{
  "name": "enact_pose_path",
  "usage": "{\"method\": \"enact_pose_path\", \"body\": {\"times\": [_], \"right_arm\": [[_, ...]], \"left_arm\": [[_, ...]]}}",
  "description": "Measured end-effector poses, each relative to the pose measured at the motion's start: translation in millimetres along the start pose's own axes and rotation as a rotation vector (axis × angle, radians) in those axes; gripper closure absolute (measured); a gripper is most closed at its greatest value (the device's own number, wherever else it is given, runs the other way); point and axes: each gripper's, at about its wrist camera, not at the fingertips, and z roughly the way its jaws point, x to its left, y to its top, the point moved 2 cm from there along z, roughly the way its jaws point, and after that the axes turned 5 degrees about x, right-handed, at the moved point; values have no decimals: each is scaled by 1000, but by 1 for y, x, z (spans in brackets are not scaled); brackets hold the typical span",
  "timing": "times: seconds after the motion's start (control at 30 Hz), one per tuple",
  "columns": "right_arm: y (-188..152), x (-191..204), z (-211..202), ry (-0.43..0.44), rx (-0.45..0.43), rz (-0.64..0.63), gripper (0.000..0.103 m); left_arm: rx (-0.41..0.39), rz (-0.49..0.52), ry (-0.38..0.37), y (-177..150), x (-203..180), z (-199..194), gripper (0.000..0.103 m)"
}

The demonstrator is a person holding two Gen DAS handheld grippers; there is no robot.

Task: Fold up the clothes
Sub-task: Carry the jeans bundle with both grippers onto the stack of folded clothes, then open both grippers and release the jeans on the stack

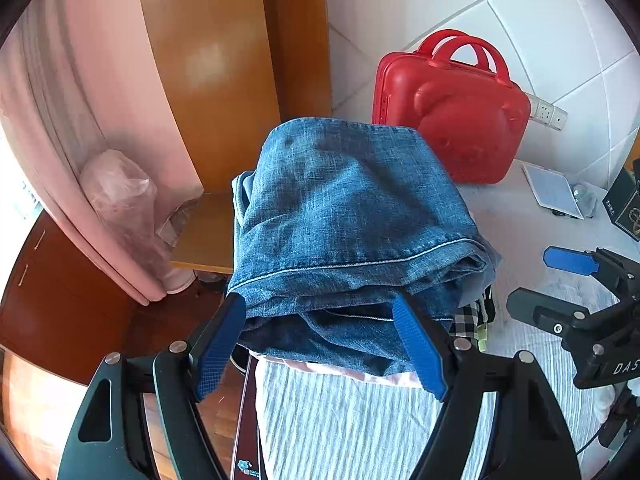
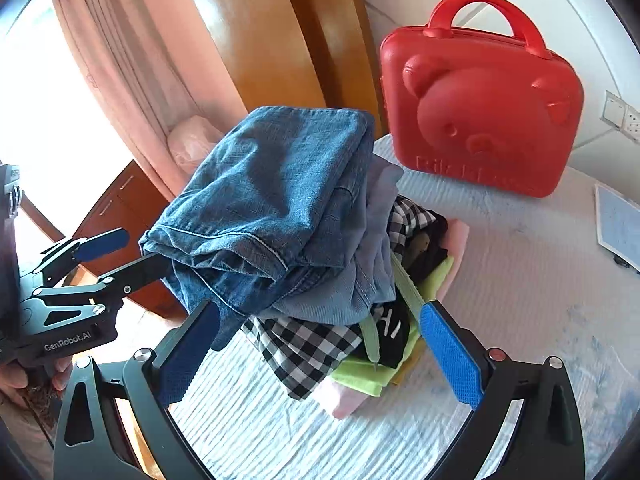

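The folded jeans (image 1: pixel 344 216) already lie atop the clothes pile (image 2: pixel 360 320) on the bed (image 2: pixel 500 280), just ahead of the left hand-held gripper (image 1: pixel 320 344), whose jaws stand apart. The right hand-held gripper (image 2: pixel 320 356) is also spread, empty. Folding looks nearly done. The jeans' long axis runs away from both grippers toward the red case (image 2: pixel 480 112).

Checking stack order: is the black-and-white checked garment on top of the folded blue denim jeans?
No: in the right wrist view the folded blue denim jeans top the pile, and the black-and-white checked garment sticks out from underneath them.
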Motion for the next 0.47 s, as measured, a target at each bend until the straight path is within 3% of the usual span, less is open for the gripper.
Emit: {"method": "enact_pose_path", "body": {"times": [0.47], "right_arm": [[-9, 0, -16, -26, -16, 30, 2]], "left_arm": [[-52, 34, 3, 0, -13, -15, 26]]}}
